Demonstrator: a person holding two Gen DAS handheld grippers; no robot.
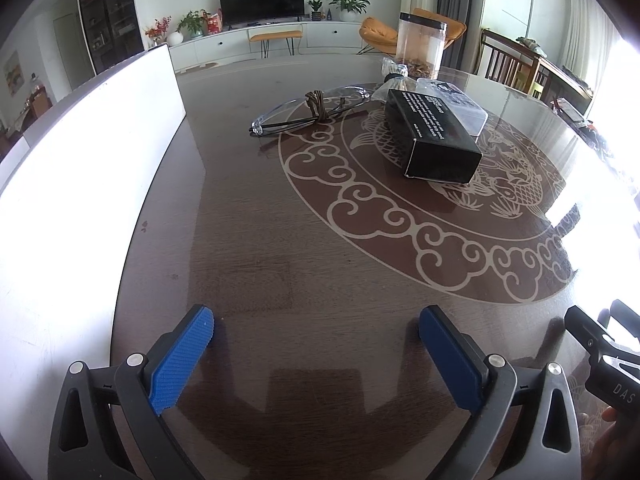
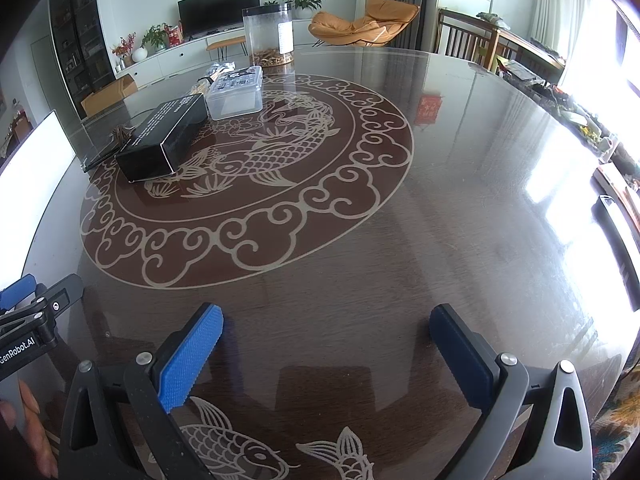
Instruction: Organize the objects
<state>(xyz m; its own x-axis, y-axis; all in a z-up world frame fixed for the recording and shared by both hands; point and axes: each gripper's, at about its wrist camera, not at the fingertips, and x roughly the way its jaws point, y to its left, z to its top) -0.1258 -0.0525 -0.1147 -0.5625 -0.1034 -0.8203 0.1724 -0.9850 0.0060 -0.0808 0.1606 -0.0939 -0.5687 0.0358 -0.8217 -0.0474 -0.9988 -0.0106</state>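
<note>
Television (image 1: 262, 0), orange chair (image 2: 366, 20), potted plants (image 1: 348, 2).

Left gripper (image 1: 316, 322), right gripper (image 2: 326, 320): black frames, blue ribbed jaws (silver screws, "GenRobot.AI" marking).

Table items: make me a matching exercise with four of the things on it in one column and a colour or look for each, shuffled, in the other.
1 box
2 safety glasses
3 tall jar
4 gripper pads

a blue
b black with white print
c clear, with a brown cord tied round them
d clear cylinder, brown bits at the bottom

Pairs: 1-b, 2-c, 3-d, 4-a
</note>
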